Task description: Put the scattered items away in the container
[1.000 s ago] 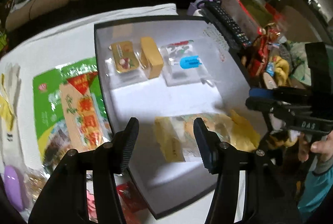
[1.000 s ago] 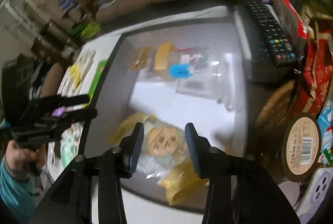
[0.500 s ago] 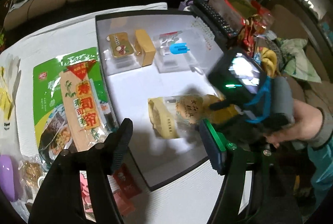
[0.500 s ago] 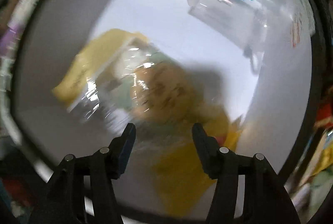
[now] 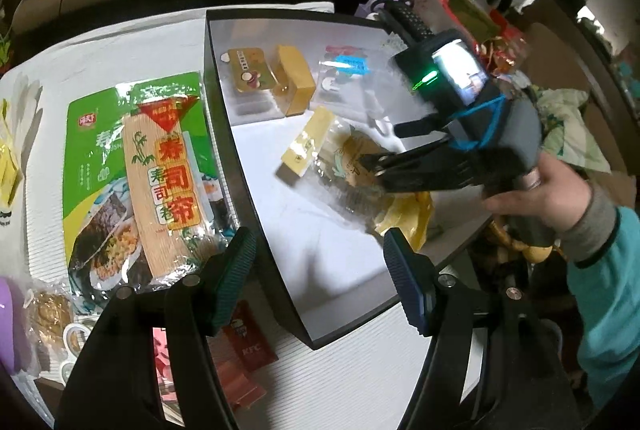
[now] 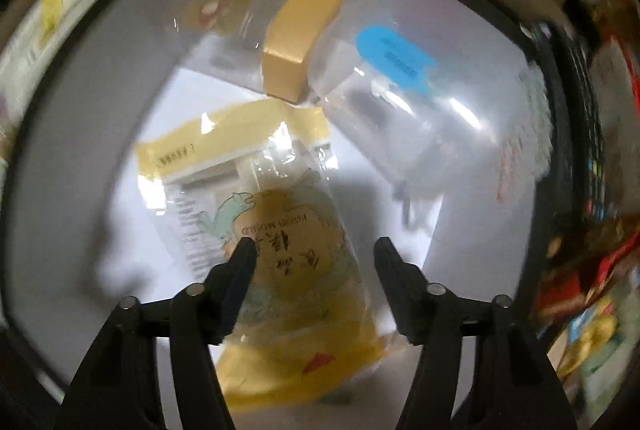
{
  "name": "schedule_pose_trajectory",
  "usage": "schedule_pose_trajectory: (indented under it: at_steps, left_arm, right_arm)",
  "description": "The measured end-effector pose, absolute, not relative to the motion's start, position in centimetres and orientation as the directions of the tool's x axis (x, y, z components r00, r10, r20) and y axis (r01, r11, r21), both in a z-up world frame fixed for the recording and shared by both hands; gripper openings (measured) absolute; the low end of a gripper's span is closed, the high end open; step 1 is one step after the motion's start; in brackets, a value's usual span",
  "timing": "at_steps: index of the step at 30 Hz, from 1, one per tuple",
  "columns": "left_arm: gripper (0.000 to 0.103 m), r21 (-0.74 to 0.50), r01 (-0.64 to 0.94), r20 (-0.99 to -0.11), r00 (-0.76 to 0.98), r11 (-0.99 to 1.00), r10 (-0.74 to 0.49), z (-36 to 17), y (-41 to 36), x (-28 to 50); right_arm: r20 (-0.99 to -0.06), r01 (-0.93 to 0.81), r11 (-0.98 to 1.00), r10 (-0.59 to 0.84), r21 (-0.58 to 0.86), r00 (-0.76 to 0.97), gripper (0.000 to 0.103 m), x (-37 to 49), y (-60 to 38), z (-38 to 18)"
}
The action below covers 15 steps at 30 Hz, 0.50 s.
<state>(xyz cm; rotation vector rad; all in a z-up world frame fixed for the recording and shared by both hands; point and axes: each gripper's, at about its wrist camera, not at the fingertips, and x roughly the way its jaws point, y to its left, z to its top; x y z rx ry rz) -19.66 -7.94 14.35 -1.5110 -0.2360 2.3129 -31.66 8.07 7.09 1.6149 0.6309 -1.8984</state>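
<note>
A black-rimmed tray (image 5: 256, 170) holds a yellow and clear snack packet (image 5: 340, 166), a gold box (image 5: 296, 78), a gold-labelled packet (image 5: 248, 70) and a clear bag with a blue tag (image 5: 348, 64). My right gripper (image 6: 312, 250) is open, its jaws either side of the snack packet (image 6: 288, 230), low over it. It also shows in the left wrist view (image 5: 372, 166). My left gripper (image 5: 320, 254) is open and empty above the tray's near edge. A green sushi-mat packet (image 5: 140, 166) lies left of the tray.
A red KFC sachet (image 5: 248, 346), a biscuit packet (image 5: 48, 314) and a purple object (image 5: 6, 322) lie on the white table at lower left. A remote (image 5: 408, 18) and piled snacks sit beyond the tray's right side. A sofa stands behind.
My right gripper came down from the right into the tray over the snack packet, which has shifted and turned. My left gripper pulled back a little and stayed open.
</note>
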Motion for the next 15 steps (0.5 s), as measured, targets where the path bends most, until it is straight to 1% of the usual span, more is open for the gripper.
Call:
schedule_pose_trajectory:
  at_steps: [1,3,5,6,8,9,11,12,15]
  left_arm:
    - [0.065,-0.337,-0.209,-0.847,-0.36,-0.918,0.392,14.4,-8.0,-19.7]
    - [0.065,-0.348,-0.2,-0.843,-0.361,-0.916,0.399,14.4,-8.0,-19.7]
    - [0.065,-0.362,-0.203,-0.836,-0.362,-0.91,0.413,14.5,-7.8,-19.5]
    - [0.065,-0.364,-0.209,-0.833,-0.362,-0.908,0.418,14.6,-7.7,-19.4]
    - [0.065,-0.362,-0.22,-0.833,-0.359,-0.906,0.421,14.7,-7.4,-19.1]
    - [0.065,-0.359,-0.225,-0.834,-0.358,-0.906,0.419,14.8,-7.3,-18.9]
    - [0.065,-0.351,-0.227,-0.837,-0.359,-0.909,0.413,14.9,-7.4,-18.7]
    - [0.065,-0.35,-0.226,-0.837,-0.361,-0.909,0.412,15.0,-7.6,-18.7]
    - [0.065,-0.36,-0.221,-0.829,-0.369,-0.906,0.42,15.3,-8.2,-18.7]
  right_arm:
    - [-0.991,0.665,-0.745,-0.118,0.043,-0.068,0.081,-32.0,8.8,6.9]
    - [-0.996,0.657,-0.751,-0.085,0.063,-0.001,0.081,-32.5,9.6,5.8]
    - [-1.0,0.677,-0.736,-0.027,0.025,0.008,0.081,-32.6,9.7,4.3]
    - [-1.0,0.685,-0.728,-0.019,0.029,0.022,0.081,-32.6,9.5,3.8]
    - [-0.995,0.679,-0.729,-0.027,0.087,0.099,0.081,-32.4,8.9,2.2]
    - [-0.992,0.688,-0.718,-0.028,0.107,0.124,0.084,-32.1,8.3,1.7]
    - [-0.994,0.732,-0.675,-0.009,0.087,0.11,0.084,-31.2,7.2,1.2]
    - [-0.996,0.76,-0.645,-0.004,0.072,0.09,0.082,-30.8,6.5,1.3]
    - [-0.999,0.819,-0.571,-0.017,0.049,0.047,0.068,-30.2,5.1,2.1]
